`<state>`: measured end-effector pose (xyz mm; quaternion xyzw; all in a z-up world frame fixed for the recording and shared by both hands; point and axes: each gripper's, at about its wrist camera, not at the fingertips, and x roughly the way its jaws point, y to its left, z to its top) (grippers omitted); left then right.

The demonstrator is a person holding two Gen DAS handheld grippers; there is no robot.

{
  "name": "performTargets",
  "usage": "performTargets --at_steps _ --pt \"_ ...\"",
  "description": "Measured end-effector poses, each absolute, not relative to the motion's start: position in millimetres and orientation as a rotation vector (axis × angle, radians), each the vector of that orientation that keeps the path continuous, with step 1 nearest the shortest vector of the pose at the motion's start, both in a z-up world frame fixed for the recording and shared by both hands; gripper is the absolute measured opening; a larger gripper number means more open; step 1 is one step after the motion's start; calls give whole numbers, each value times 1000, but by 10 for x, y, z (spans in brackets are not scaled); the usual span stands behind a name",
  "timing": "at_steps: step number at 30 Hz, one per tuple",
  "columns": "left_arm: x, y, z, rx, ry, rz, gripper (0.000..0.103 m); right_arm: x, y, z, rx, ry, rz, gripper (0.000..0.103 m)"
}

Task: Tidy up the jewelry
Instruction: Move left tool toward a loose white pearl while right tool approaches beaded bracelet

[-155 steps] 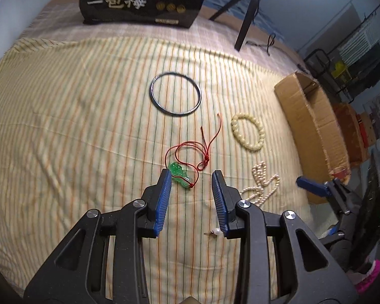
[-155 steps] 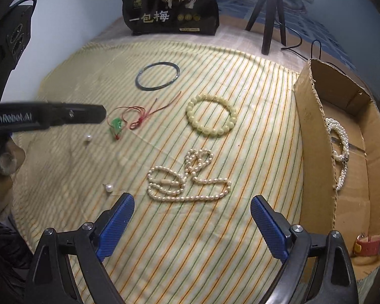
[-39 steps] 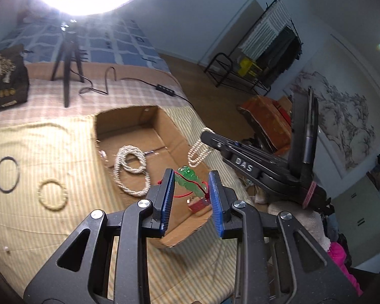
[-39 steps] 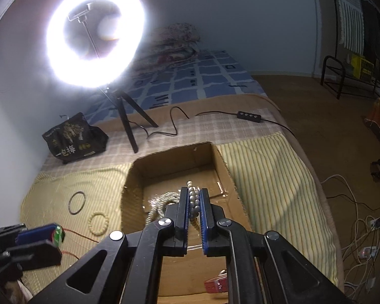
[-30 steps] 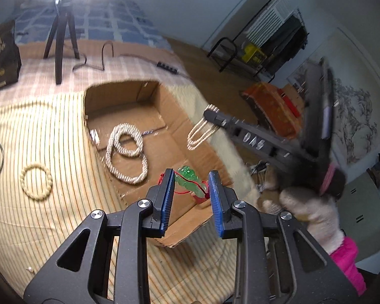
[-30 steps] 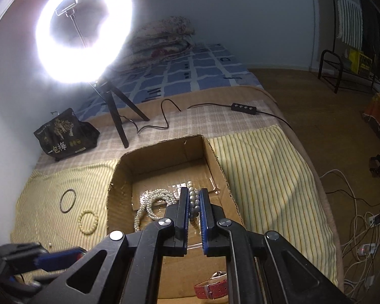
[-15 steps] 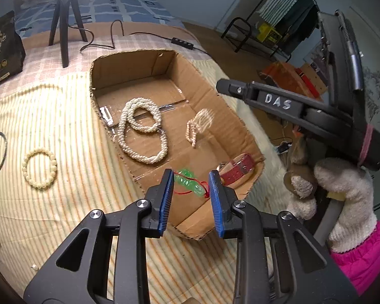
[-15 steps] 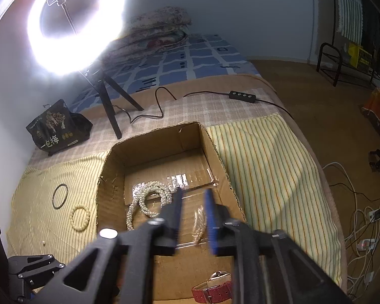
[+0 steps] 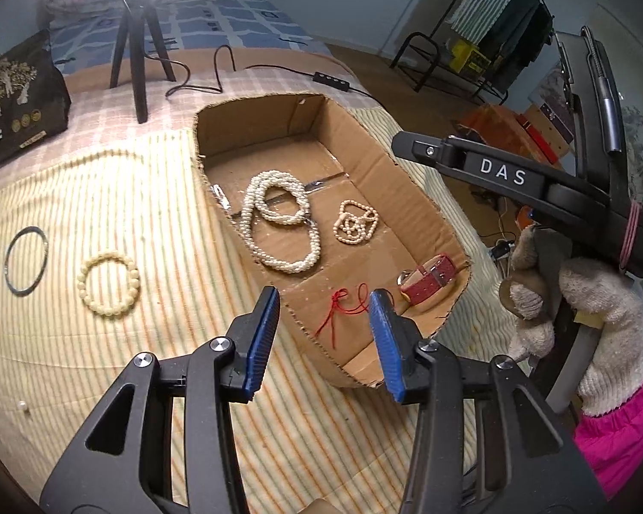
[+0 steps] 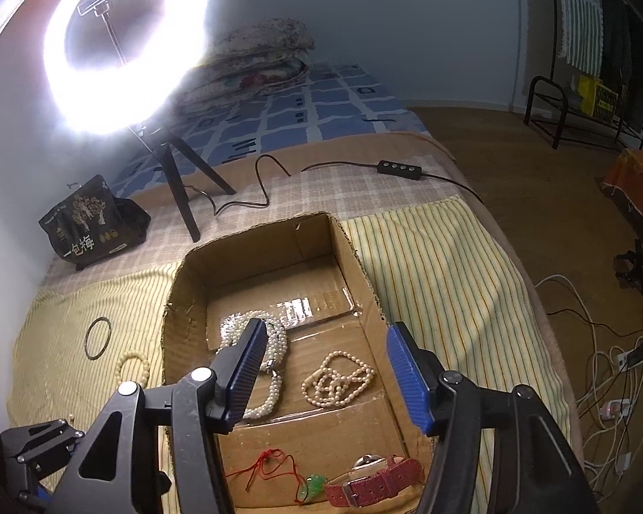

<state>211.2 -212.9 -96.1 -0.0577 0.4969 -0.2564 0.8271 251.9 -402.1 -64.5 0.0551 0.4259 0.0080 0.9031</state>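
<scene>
An open cardboard box (image 9: 407, 197) lies on the striped cloth. Inside it are a long pearl necklace (image 9: 278, 222), a small pearl strand (image 9: 356, 222), a red watch (image 9: 428, 274) and a red cord (image 9: 343, 308). My left gripper (image 9: 323, 300) hovers over the box's near end, its jaws opening with nothing between them. The cord's green pendant (image 10: 315, 484) shows in the right wrist view. My right gripper (image 10: 326, 327) is above the box, its jaws opening and empty, with the small pearl strand (image 10: 338, 379) lying on the floor below. A cream bead bracelet (image 9: 109, 282) and a dark bangle (image 9: 25, 261) lie left of the box.
A loose pearl (image 9: 21, 404) sits on the cloth at the near left. A ring light (image 10: 124, 43) on a tripod, a black bag (image 9: 13, 98) and a cable controller (image 10: 401, 169) stand behind the box. A gloved hand (image 9: 600, 300) holds the right gripper.
The right gripper opened and the small pearl strand dropped into the box. The left gripper opened wider and the green pendant with its red cord fell to the box floor.
</scene>
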Motion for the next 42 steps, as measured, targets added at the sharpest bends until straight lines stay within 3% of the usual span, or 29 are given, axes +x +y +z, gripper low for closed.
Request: performTargets --at_steps 10,24,35,42 --pt "2010 -1775 -843 -73 1013 -479 44 2461 -3857 -530 120 850 44 61" --pt "1905 -602 -682 -129 969 -286 44 2359 -3216 -454 66 841 199 65" --pt "1742 28 -822 -137 999 -192 44 2208 -2524 -590 -38 865 367 72" --pt "1681 257 -1114 -167 1076 -167 44 2329 -2229 -902 -54 1008 440 72"
